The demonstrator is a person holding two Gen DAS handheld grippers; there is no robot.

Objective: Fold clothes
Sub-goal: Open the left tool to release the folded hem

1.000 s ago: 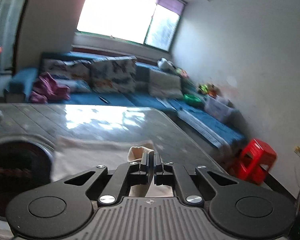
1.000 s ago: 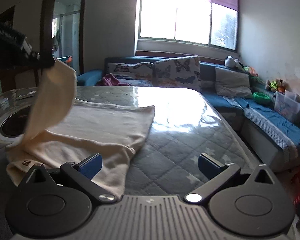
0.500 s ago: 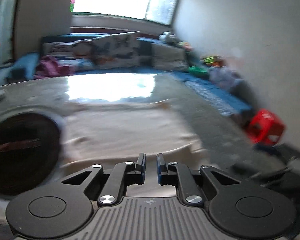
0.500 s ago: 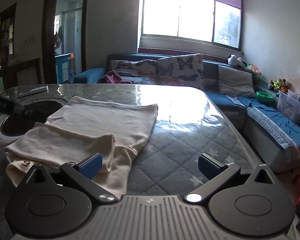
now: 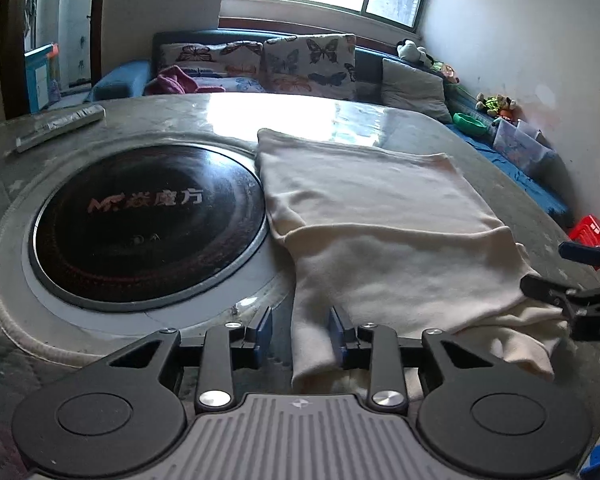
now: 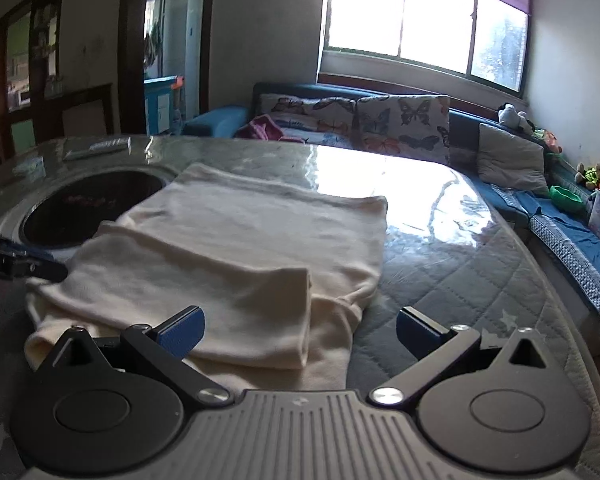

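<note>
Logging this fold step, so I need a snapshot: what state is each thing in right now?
Cream garment: lying on the table, partly folded, one flap laid over it.
Left gripper: open, has just been opening; garment edge between the fingers, not pinched.
Right gripper: open wide, holding nothing.

a home living room: blue sofa (image 6: 380, 100) with butterfly cushions (image 6: 404, 120) at 12 o'clock, window (image 6: 424, 20) above, soft toys (image 6: 514, 118) at 2 o'clock.

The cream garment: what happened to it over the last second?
The left tool, shut on a sleeve and holding it high, swung it down across the cream garment and let go, its jaws just opening. The right tool stayed open, the garment's body flat.
</note>
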